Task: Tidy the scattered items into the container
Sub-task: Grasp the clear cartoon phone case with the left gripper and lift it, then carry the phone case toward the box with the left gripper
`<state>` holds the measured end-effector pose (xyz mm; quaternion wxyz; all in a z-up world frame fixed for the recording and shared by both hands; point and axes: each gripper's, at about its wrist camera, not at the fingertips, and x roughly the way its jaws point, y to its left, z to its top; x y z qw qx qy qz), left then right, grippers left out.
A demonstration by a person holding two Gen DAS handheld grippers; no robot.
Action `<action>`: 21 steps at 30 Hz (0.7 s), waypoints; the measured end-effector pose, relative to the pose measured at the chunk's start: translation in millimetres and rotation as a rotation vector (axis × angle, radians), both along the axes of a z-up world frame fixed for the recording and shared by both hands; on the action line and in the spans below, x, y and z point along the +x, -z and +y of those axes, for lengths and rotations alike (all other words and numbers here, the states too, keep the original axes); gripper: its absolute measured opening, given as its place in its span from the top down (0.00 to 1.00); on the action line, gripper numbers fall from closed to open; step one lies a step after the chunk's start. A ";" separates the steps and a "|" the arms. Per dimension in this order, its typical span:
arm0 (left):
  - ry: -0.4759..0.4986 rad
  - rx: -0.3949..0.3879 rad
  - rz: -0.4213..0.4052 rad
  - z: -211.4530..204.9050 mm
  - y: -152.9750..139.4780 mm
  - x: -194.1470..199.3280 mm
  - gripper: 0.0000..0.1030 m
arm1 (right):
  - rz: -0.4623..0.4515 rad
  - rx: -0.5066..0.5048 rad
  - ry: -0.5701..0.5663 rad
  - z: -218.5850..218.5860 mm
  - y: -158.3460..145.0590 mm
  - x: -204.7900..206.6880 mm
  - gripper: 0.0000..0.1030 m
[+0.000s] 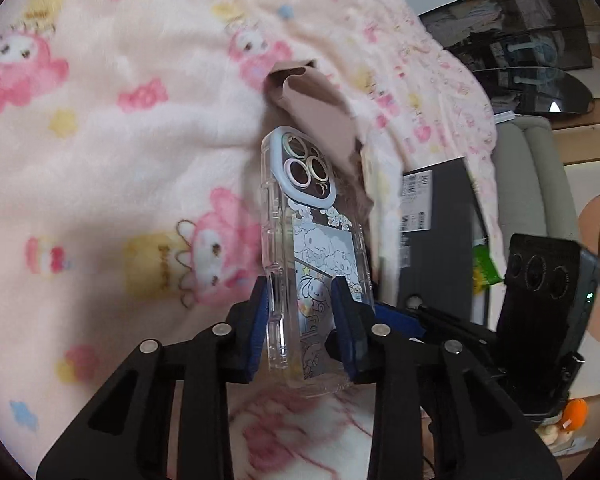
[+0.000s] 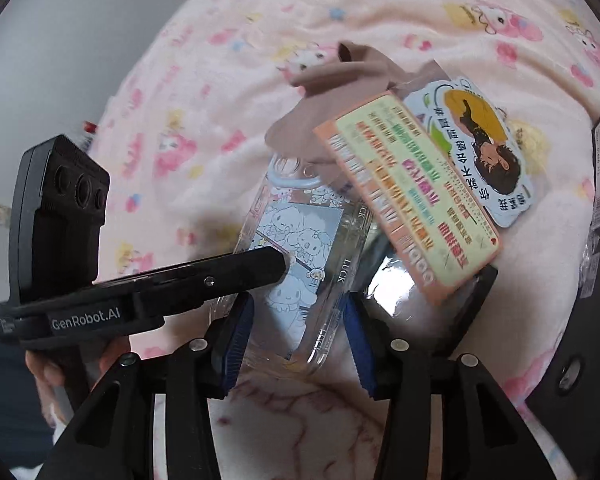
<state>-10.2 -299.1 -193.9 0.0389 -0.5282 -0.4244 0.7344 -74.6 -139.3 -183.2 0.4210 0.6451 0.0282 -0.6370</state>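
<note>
Two grippers work over a pink cartoon-print blanket (image 1: pixel 100 152). Left gripper (image 1: pixel 300 320): jaws clenched on the near end of a clear phone case (image 1: pixel 312 240), pads against both its edges, case tilted up off the blanket. Far of the case lies a beige sock (image 1: pixel 312 108). Right gripper (image 2: pixel 296 336): jaws released, straddling the case's near end without touching. Right of the case: an orange-edged card (image 2: pixel 412 200) overlapping a blue-edged sticker (image 2: pixel 480 152). A dark box (image 1: pixel 436 240) stands at far right.
</note>
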 end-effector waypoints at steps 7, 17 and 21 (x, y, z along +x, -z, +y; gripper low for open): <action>0.071 0.008 0.112 39.7 -53.7 12.1 0.74 | 0.066 -0.116 0.076 46.8 -50.9 21.2 0.59; 0.275 -0.024 0.156 150.1 -80.3 17.7 0.74 | 0.114 -0.138 0.239 156.3 -80.3 56.3 0.59; 0.374 -0.035 0.134 198.8 -76.4 18.7 0.74 | 0.143 -0.105 0.293 200.2 -77.4 72.1 0.59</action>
